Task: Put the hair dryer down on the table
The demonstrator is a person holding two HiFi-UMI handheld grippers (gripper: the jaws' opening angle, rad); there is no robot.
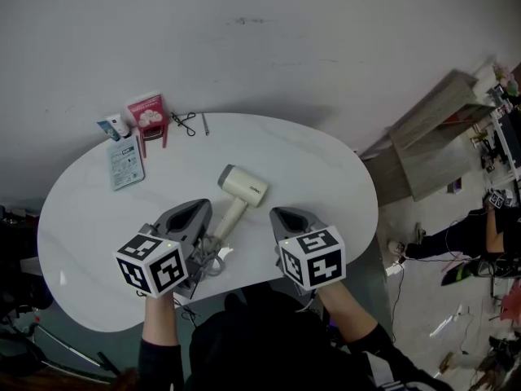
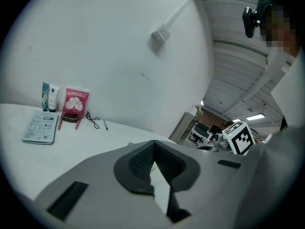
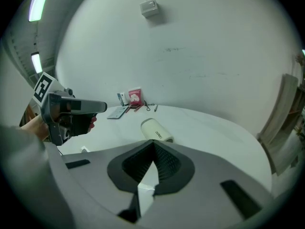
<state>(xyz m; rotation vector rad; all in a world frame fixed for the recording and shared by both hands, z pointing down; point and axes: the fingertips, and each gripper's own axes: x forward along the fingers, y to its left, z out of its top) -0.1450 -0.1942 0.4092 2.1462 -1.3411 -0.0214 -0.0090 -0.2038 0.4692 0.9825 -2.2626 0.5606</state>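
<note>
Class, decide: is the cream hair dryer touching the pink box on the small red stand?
Apart. The head view shows a wide stretch of bare white table between the cream hair dryer and the pink box.

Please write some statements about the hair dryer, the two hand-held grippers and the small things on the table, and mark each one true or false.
1. The hair dryer lies on the white table. True.
2. The left hand-held gripper holds the hair dryer. False: its jaws are together, with nothing between them.
3. The right hand-held gripper is shut and empty. True.
4. The pink packet touches the hair dryer. False: it stands apart, near the table's far edge.
</note>
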